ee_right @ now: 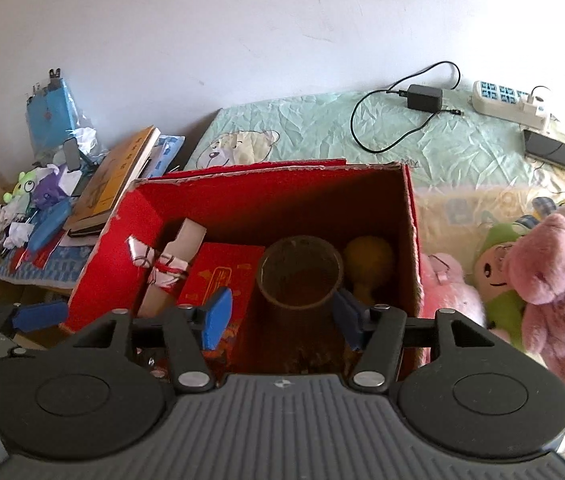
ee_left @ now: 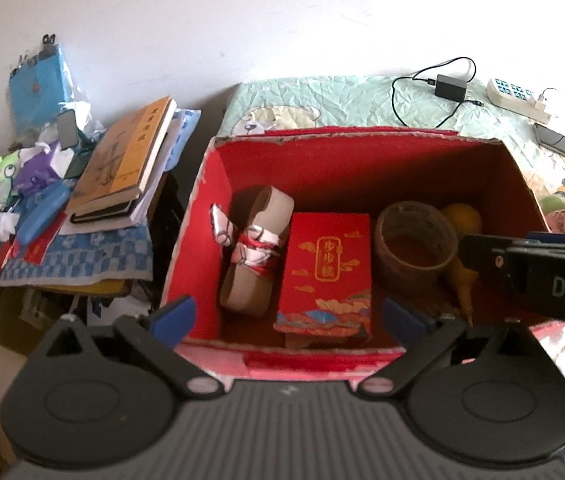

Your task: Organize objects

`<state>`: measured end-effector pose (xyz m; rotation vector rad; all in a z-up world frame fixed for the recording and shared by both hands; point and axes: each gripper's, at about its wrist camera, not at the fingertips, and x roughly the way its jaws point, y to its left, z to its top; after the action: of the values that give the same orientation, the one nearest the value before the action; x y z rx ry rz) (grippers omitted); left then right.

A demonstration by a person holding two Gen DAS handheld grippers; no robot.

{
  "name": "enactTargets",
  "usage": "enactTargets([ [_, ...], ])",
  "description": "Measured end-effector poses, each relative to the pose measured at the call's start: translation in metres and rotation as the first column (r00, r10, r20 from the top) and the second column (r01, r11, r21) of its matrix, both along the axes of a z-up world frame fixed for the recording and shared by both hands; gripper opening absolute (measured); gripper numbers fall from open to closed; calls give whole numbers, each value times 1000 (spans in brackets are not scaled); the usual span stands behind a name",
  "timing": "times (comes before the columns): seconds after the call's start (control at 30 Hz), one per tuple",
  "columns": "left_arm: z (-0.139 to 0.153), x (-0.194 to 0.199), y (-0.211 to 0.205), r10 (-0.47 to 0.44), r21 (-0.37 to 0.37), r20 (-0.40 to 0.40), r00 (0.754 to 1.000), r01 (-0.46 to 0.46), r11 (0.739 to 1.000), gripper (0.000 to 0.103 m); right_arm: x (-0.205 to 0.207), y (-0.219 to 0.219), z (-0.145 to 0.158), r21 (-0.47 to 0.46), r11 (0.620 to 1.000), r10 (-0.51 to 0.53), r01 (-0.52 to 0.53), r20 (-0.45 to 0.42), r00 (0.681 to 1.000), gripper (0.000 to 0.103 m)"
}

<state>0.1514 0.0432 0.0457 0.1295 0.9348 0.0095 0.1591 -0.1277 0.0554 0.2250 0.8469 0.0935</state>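
Note:
A red cardboard box (ee_left: pixel 186 240) (ee_right: pixel 94 264) stands open on the bed. Inside lie a tan roll tied with red string (ee_left: pixel 254 256) (ee_right: pixel 170 268), a small red packet box (ee_left: pixel 328 272) (ee_right: pixel 222 276), a brown tape roll (ee_left: pixel 416 240) (ee_right: pixel 300 276) and a yellow gourd (ee_left: pixel 462 220) (ee_right: pixel 368 258). My left gripper (ee_left: pixel 286 316) is open and empty above the box's near edge. My right gripper (ee_right: pixel 282 316) is open and empty just above the tape roll, and its body shows in the left wrist view (ee_left: pixel 530 268).
A side table at left holds stacked books (ee_left: pixel 122 160) (ee_right: pixel 110 180), a blue pouch and small toys. Plush toys (ee_right: pixel 542 268) lie right of the box. A power adapter (ee_right: pixel 424 98), a power strip (ee_right: pixel 510 104) and cables lie on the green bedspread (ee_right: pixel 322 136) behind.

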Motion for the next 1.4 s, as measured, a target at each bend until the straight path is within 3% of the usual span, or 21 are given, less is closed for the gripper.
enactTargets([
  [0.5, -11, -41, -17, 63, 11, -77, 995, -62, 998, 100, -48, -6, 7, -7, 998, 55, -55, 20, 998, 60],
  [1.13, -50, -70, -35, 134, 111, -167, 977, -116, 987, 100, -77, -18, -38, 9, 996, 84, -83, -84, 993, 63],
  [1.4, -65, -73, -26, 156, 92, -250, 955, -137, 986, 100, -79, -9, -53, 10, 996, 88, -87, -146, 985, 64],
])
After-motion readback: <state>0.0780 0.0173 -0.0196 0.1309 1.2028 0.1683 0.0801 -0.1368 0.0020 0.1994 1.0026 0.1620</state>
